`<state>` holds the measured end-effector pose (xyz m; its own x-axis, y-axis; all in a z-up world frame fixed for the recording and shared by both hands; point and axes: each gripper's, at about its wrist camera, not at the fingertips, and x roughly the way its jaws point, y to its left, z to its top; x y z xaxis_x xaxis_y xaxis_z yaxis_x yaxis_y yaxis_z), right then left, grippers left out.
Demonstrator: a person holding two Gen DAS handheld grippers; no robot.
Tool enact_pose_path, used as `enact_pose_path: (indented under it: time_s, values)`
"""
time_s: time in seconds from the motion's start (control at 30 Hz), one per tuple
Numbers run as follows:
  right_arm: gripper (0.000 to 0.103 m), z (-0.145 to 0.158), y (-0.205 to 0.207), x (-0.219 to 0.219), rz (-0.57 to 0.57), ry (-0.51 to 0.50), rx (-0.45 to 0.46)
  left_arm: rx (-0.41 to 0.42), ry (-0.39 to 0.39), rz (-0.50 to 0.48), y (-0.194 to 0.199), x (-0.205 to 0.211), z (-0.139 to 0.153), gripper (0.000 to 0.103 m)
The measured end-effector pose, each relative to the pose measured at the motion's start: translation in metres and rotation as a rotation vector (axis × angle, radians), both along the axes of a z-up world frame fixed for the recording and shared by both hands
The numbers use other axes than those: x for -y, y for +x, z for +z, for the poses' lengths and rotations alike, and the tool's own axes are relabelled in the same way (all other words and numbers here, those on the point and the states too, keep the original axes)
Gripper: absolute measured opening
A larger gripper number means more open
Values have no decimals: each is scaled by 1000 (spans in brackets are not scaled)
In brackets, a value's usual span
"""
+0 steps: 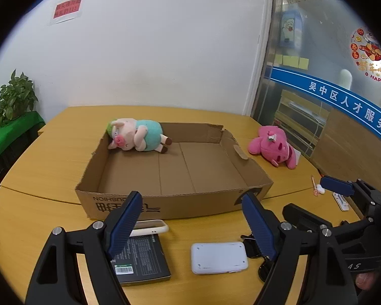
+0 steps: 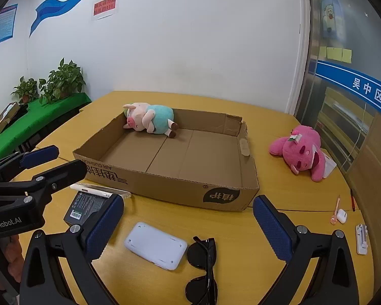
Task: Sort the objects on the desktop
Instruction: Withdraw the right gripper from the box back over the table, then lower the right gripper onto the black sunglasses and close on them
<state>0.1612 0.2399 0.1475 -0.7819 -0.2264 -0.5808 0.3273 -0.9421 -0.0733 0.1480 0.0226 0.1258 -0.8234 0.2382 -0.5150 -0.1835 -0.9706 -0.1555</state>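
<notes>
An open cardboard box (image 1: 165,207) (image 2: 165,188) stands mid-table. A pig plush in a teal shirt (image 1: 137,137) (image 2: 149,118) lies in its far left corner. A pink plush (image 1: 274,145) (image 2: 301,152) lies on the table right of the box. In front of the box lie a white flat device (image 1: 218,256) (image 2: 156,245), black sunglasses (image 2: 203,261), a black booklet (image 1: 142,259) (image 2: 85,207) and a white phone (image 1: 149,227) (image 2: 99,189). My left gripper (image 1: 194,226) is open above the booklet and device. My right gripper (image 2: 190,228) is open above the device and sunglasses.
At the table's right edge lie a white earbud case (image 2: 341,216), a pink pen (image 2: 335,211) and a white clip-like piece (image 2: 362,239). Potted plants (image 2: 61,81) stand on a green-covered side table at the left. A glass partition is at the right.
</notes>
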Motion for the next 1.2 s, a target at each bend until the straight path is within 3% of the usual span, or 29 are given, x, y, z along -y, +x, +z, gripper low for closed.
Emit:
enact_pose_path:
  time_s: [0.4,1.0,1.1,1.2]
  values:
    - [103,-1,-6,24,32,16,-6,-6,-5,42,2,26,1,81]
    - [103,-5,-11,17,32,-8,7,12,-10,28,-5,28,-3,81]
    - [103,-14,-12,3,39,-53,37,52,8,-7,-10,24,-11,81]
    - [103,-42,-14,-27,-4,-70,115,138,72,-90,-16,20,-28,81]
